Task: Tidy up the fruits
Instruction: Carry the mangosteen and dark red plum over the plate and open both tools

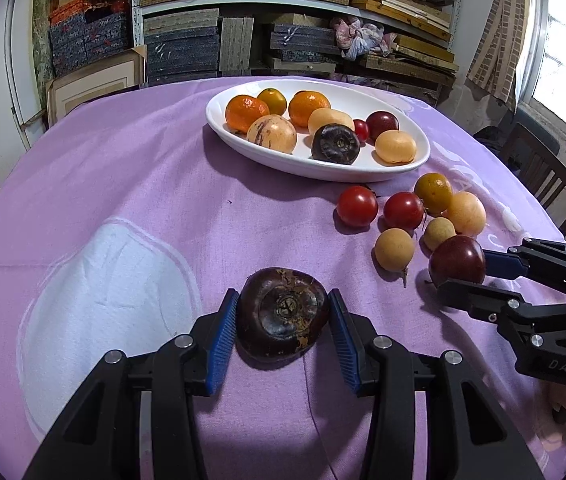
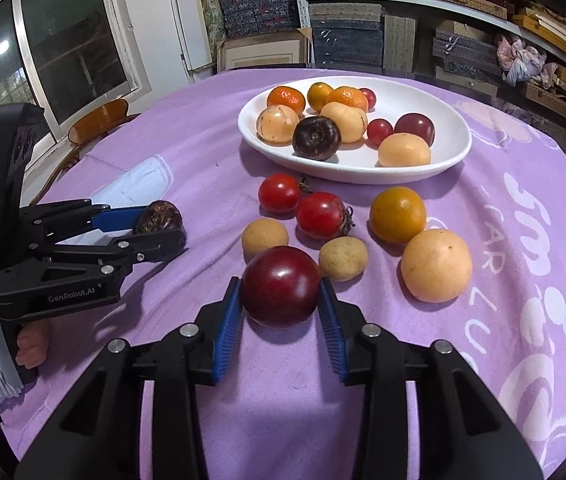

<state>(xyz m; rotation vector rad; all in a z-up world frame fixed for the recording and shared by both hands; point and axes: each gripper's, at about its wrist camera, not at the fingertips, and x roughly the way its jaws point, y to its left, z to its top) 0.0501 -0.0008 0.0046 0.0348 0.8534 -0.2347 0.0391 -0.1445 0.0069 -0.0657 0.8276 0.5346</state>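
My left tongs (image 1: pixel 283 316) pinch the dark mangosteen (image 1: pixel 282 314) and my right tongs (image 2: pixel 281 306) pinch the red plum (image 2: pixel 281 286), both low over the tabletop (image 1: pixel 123 184), ready to carry to the white plate (image 1: pixel 323 170) holding sorted fruit

Your left gripper (image 2: pixel 163 229) hides most of its dark fruit (image 2: pixel 159 216) in the right wrist view (only the top shows).
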